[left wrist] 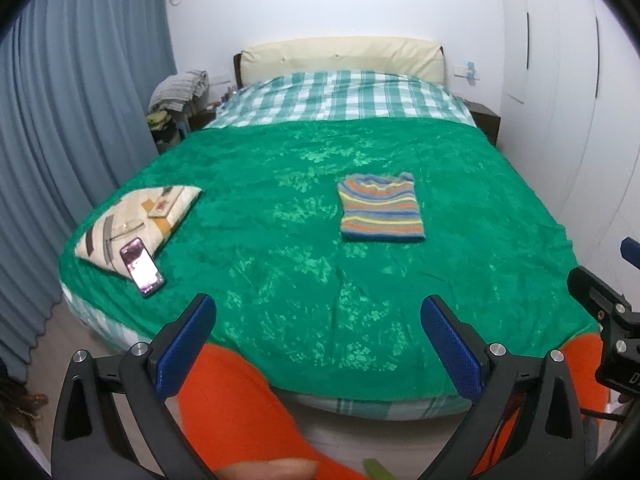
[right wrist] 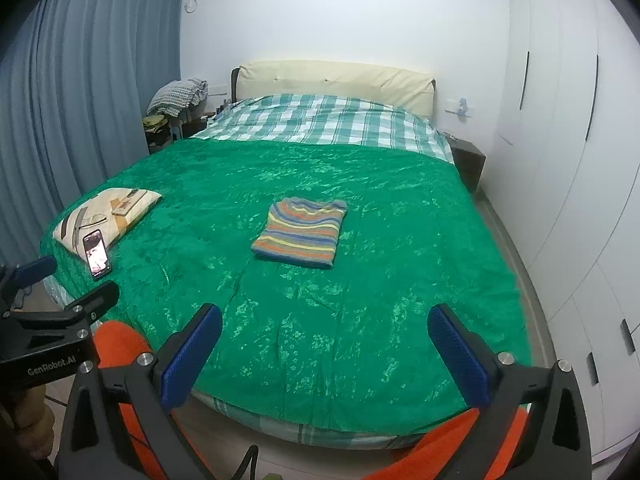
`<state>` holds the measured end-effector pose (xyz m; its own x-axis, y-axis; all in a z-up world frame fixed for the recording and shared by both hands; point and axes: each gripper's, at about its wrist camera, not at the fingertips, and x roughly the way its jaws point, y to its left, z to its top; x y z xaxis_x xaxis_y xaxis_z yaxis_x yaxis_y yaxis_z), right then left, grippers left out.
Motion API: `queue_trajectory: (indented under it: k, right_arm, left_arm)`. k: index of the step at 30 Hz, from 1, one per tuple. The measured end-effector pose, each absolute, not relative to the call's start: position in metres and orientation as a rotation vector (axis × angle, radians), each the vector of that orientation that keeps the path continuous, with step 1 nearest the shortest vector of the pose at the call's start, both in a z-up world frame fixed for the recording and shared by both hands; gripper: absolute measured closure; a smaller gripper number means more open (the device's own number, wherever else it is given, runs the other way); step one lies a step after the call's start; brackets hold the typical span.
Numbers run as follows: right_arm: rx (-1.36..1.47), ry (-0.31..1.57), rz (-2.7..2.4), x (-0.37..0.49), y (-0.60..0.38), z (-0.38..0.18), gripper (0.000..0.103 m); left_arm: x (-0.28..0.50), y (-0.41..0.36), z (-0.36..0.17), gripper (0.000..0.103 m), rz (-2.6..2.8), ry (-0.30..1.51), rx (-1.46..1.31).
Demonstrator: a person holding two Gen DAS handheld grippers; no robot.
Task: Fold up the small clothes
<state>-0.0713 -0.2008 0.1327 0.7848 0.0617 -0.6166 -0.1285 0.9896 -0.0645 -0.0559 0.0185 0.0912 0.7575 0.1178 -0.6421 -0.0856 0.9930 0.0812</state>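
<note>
On green bedspread [left wrist: 320,280]: folded striped shirt [left wrist: 380,210] | both hand-held grippers [left wrist: 318,344] [right wrist: 324,354] spread wide, empty

Blue curtains [right wrist: 80,100], white wall [right wrist: 340,12], white wardrobe [right wrist: 560,120], cream headboard [right wrist: 340,76]

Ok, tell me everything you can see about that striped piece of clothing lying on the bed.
The striped garment is a small knit-looking top with horizontal bands of blue, orange, yellow, grey and green. It is folded into a neat, roughly rectangular stack with a dark blue hem at its near edge. It lies flat near the middle of the green blanket and touches only that. Both grippers are open and well short of it, at the foot of the bed. The pillow and phone lie apart from it, off to the left.
</note>
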Motion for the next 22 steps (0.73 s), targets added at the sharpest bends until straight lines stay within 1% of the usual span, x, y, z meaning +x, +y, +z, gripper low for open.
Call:
queue_trajectory:
  k: [22]
  right_arm:
    - [-0.086, 0.699, 0.086, -0.053, -0.215, 0.118, 0.002]
  left_arm:
    - [-0.047, 0.01, 0.085, 0.001, 0.114, 0.695, 0.075]
